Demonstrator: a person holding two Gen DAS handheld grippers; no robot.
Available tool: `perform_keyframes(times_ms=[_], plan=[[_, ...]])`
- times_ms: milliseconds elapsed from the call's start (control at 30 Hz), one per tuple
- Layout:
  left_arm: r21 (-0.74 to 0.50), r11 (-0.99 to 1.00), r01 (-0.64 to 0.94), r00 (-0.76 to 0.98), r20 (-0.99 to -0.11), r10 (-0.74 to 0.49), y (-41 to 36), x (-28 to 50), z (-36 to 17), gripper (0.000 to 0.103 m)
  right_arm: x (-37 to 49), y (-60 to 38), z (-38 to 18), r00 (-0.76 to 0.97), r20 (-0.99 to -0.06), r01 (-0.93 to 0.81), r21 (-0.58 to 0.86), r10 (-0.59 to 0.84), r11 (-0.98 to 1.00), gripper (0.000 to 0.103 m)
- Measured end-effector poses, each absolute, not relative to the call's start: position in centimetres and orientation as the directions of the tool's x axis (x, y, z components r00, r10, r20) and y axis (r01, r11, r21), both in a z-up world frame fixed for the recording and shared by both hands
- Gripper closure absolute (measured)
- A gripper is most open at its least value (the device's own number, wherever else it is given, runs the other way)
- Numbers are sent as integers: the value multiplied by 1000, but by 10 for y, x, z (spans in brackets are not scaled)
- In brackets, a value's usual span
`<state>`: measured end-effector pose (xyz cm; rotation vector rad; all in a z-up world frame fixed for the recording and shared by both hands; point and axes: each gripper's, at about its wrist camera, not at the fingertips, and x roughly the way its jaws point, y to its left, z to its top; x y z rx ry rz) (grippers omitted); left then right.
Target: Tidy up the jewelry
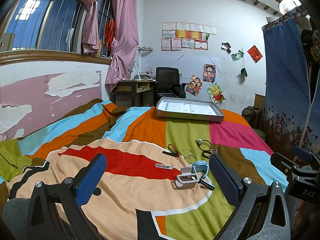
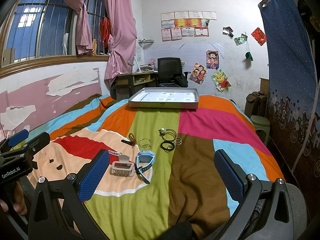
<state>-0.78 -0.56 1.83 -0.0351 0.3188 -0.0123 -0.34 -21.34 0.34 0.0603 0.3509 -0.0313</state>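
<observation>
Nearest me, my left gripper (image 1: 158, 174) and right gripper (image 2: 162, 170) hang spread wide, holding nothing. Between them on the striped multicoloured bedspread (image 2: 192, 180) I see a beige plastic claw hair clip (image 2: 122, 168) touching a light-blue watch (image 2: 145, 158).

Small rings (image 2: 177, 140) beside black hair ties (image 2: 167, 146) too small to tell apart.

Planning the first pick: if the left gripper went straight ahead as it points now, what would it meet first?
Probably the bedspread itself; the open left gripper points down at bare fabric. The white chain bracelet lies just beyond, the beige hair claw to its right. Depth is uncertain.
</observation>
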Motion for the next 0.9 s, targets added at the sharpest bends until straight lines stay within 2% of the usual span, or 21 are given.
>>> perform_keyframes(times_ms=[900], plan=[[-45, 999, 4, 945, -325, -19, -3, -8, 18, 0, -4, -214, 4, 939, -345, 42, 54, -21, 998, 1]])
